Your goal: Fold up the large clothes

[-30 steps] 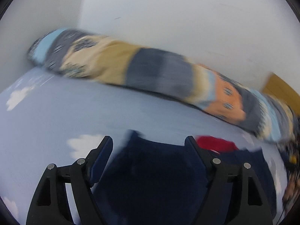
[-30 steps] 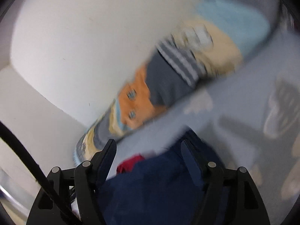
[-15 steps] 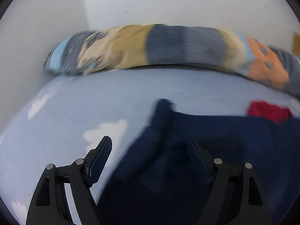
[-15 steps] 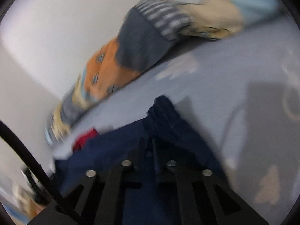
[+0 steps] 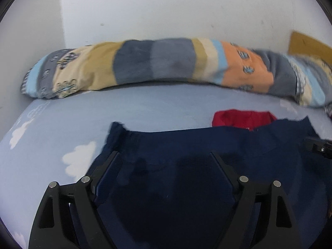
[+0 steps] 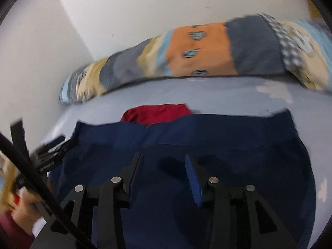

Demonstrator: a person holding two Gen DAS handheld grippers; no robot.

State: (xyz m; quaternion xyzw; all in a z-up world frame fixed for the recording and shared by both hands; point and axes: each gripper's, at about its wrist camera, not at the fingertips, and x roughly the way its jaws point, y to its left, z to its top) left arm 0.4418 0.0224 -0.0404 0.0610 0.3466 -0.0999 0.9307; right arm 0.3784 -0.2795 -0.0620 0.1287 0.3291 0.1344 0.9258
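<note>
The navy garment (image 5: 186, 145) lies spread flat on the bed, its far edge running roughly straight across in both wrist views, with a small bunched corner sticking up at the far left in the left wrist view. The cloth is dark, matte and plain woven; faint seam lines cross it in the right wrist view. No label or print on it can be read.

A red garment (image 5: 242, 118) pokes out from under the navy one's far edge, touching it.

The left gripper (image 5: 164, 155) hangs over the near left part of the navy cloth, its fingers (image 5: 108, 172) spread wide and opening further, released, with cloth below them but nothing pinched. The right gripper (image 6: 164, 157) hangs over the near middle of the garment; its fingers (image 6: 193, 178), blue-padded, are parting and press on nothing. Small white lettering on the left gripper's body, seen at the left of the right wrist view, is too blurred to read.

The bedsheet (image 5: 145, 108) is pale blue with white cloud shapes. Along the far side, against the white wall (image 5: 166, 10), rests a long bolster pillow (image 5: 157, 62) in patchwork bands of grey, tan, orange, cream and light blue with small printed motifs. A brown board (image 5: 307, 45) shows at the far right.

A hand and a maroon sleeve (image 6: 10, 228) sit at the lower left of the right wrist view.
</note>
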